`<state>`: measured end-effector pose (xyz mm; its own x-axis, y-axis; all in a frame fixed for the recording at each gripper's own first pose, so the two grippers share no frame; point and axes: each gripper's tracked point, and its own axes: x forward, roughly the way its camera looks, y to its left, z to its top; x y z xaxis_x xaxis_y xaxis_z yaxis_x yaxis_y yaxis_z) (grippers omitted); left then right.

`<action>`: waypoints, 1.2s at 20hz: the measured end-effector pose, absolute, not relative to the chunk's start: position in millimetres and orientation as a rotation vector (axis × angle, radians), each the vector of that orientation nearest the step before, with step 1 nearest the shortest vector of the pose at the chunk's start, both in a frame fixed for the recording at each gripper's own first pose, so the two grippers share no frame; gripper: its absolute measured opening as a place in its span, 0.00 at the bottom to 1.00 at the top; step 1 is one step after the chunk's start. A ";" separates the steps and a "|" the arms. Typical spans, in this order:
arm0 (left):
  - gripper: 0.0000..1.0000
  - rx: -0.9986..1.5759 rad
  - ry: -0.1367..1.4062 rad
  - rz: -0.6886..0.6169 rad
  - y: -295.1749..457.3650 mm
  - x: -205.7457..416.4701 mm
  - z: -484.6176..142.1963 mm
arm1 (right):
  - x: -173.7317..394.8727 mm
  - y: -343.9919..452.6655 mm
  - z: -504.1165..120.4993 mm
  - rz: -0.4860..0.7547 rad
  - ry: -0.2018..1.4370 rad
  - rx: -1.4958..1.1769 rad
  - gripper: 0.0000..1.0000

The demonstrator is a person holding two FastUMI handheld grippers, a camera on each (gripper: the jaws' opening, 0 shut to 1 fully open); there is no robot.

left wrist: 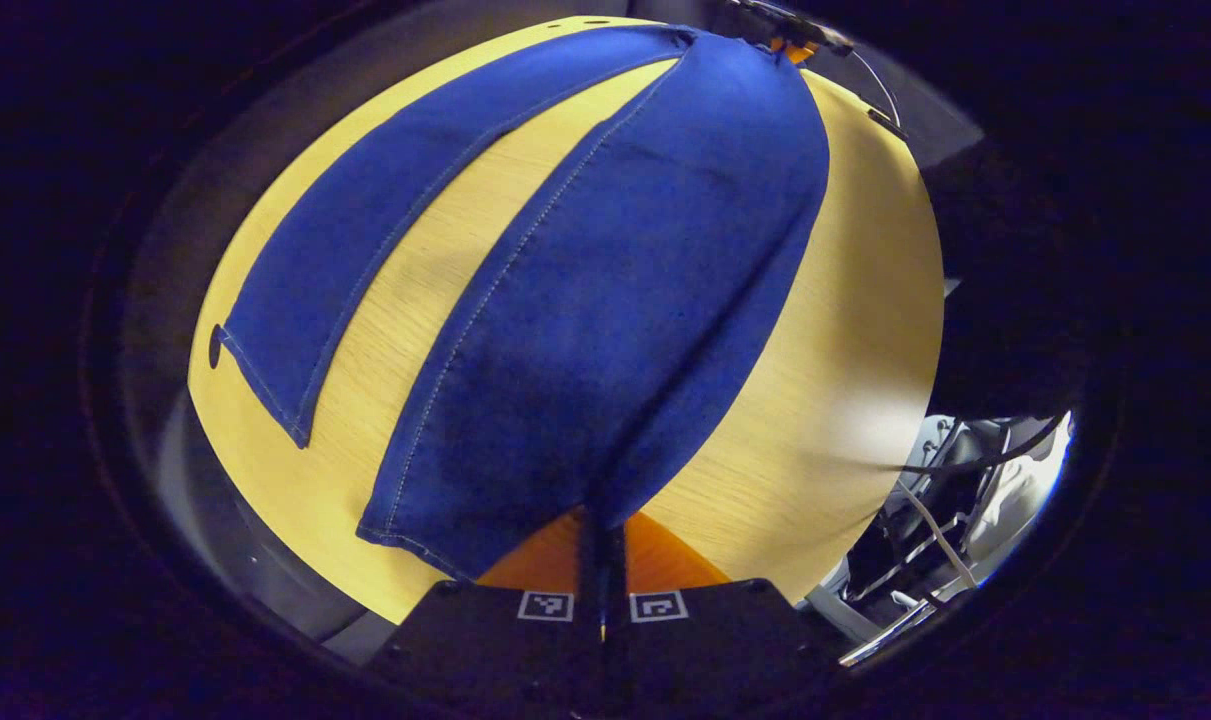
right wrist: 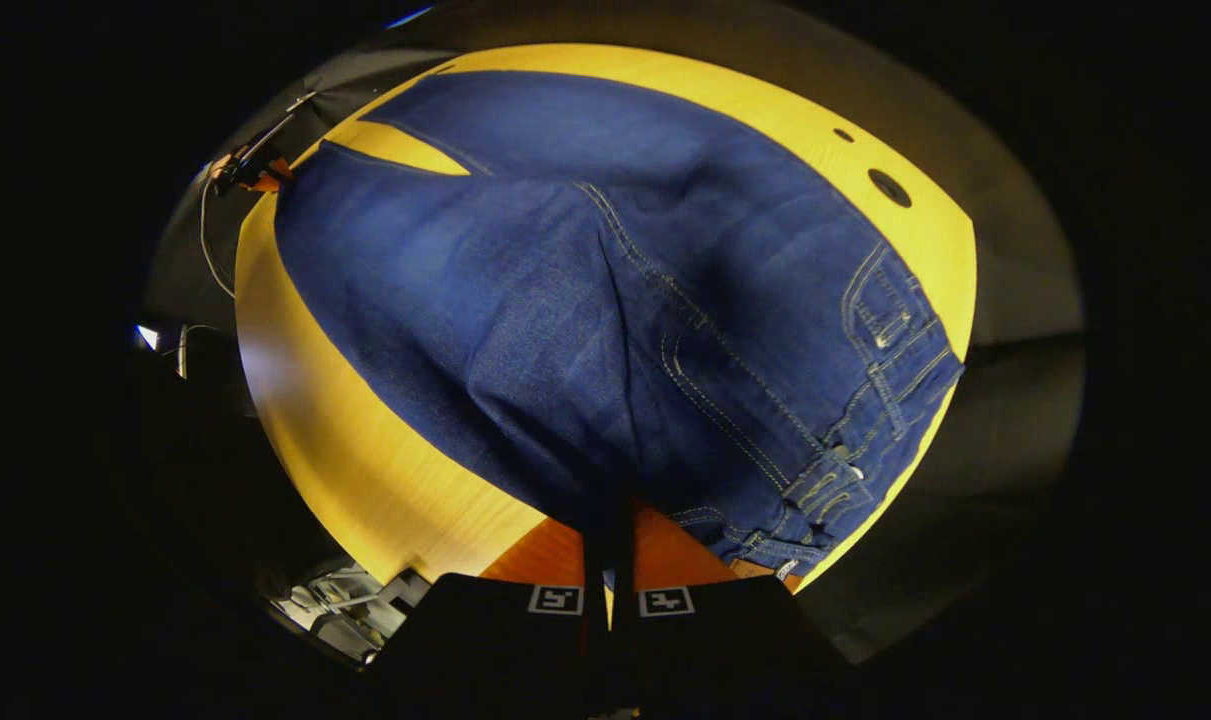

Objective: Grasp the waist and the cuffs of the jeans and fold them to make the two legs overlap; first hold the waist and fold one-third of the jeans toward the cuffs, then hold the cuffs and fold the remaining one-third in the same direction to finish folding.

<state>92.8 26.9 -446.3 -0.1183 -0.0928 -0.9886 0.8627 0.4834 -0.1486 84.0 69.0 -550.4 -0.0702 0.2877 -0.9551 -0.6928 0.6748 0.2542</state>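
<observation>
— What lies under everything ahead of the claw?
— A yellow wooden table (left wrist: 845,330), with two dark round holes (right wrist: 887,187) near its far edge.
— And off to the side?
— White cables (left wrist: 940,545), beyond the table's edge.

Fingertips (left wrist: 602,560) hidden beneath jeans (left wrist: 605,300).

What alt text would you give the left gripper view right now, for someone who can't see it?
The left gripper has its orange fingers closed on the cuff end of one leg of the blue jeans, which runs away across the yellow wooden table. The other leg lies flat beside it, wood showing between them.
</observation>
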 end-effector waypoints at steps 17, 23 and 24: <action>0.10 0.359 1.389 -0.281 44.0 367.2 -440.0 | 300.7 104.9 -542.0 0.401 1.213 0.130 0.05; 0.92 0.268 1.233 -0.046 64.7 404.1 -452.0 | 350.1 101.9 -558.6 0.232 1.130 0.305 0.27; 0.94 0.247 1.193 -0.036 64.5 407.2 -447.0 | 361.5 97.6 -544.3 0.225 1.075 0.345 0.45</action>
